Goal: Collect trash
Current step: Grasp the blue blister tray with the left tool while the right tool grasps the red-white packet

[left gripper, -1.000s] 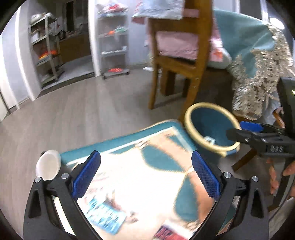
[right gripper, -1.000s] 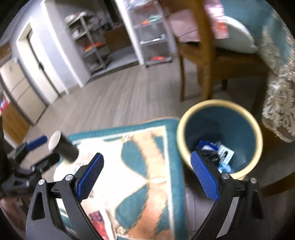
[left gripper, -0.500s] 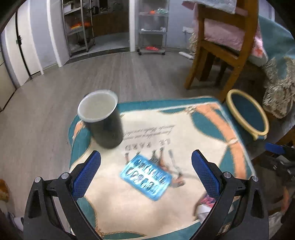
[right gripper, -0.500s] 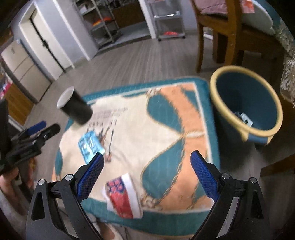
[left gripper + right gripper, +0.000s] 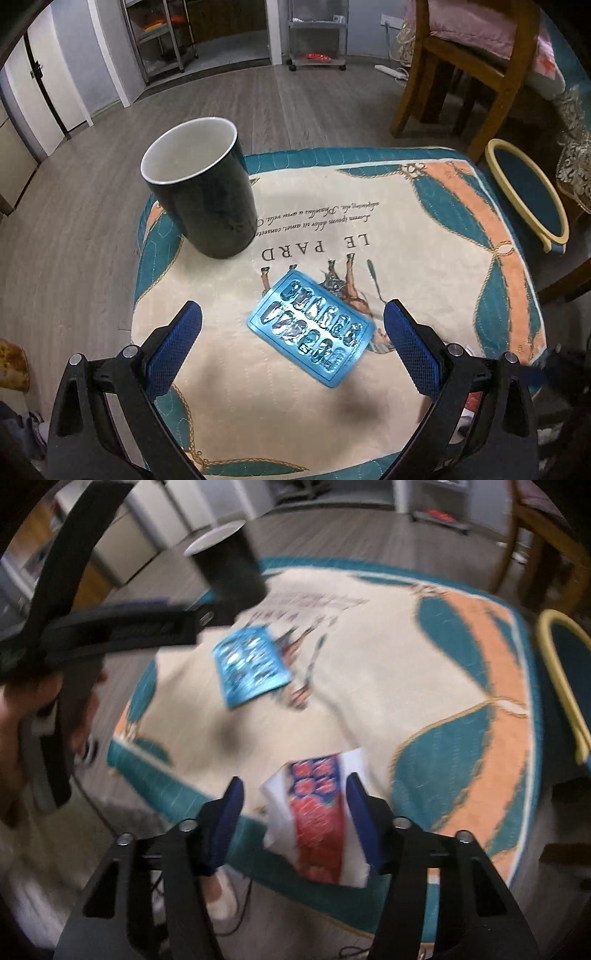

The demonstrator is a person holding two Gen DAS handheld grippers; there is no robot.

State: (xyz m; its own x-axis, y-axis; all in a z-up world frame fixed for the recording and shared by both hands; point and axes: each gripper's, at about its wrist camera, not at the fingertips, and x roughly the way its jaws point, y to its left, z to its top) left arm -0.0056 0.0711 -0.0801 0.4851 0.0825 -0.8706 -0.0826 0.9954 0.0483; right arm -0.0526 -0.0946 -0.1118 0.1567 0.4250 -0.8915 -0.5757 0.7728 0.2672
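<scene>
A blue blister pack point(image 5: 310, 332) lies flat on the patterned tablecloth point(image 5: 406, 258). My left gripper point(image 5: 293, 347) hangs open just above it, its pads wide on either side. The blister pack point(image 5: 251, 668) shows in the right wrist view too, blurred. A crumpled red-and-white wrapper point(image 5: 317, 812) lies near the table's front edge. My right gripper point(image 5: 295, 808) straddles it with the jaws closing. The right pad is at the wrapper's edge, and a gap remains at the left pad. The left gripper point(image 5: 199, 622) crosses the upper left of that view, held by a hand point(image 5: 18, 720).
A tall black mug point(image 5: 203, 192) with a white inside stands upright behind the blister pack. A blue bin with a yellow rim point(image 5: 524, 192) sits on the floor right of the table. A wooden chair point(image 5: 461, 74) stands behind it. Grey floor lies beyond.
Both grippers came down over the table. The left one now hangs over the blister pack. The right gripper's jaws narrowed around the red-and-white wrapper.
</scene>
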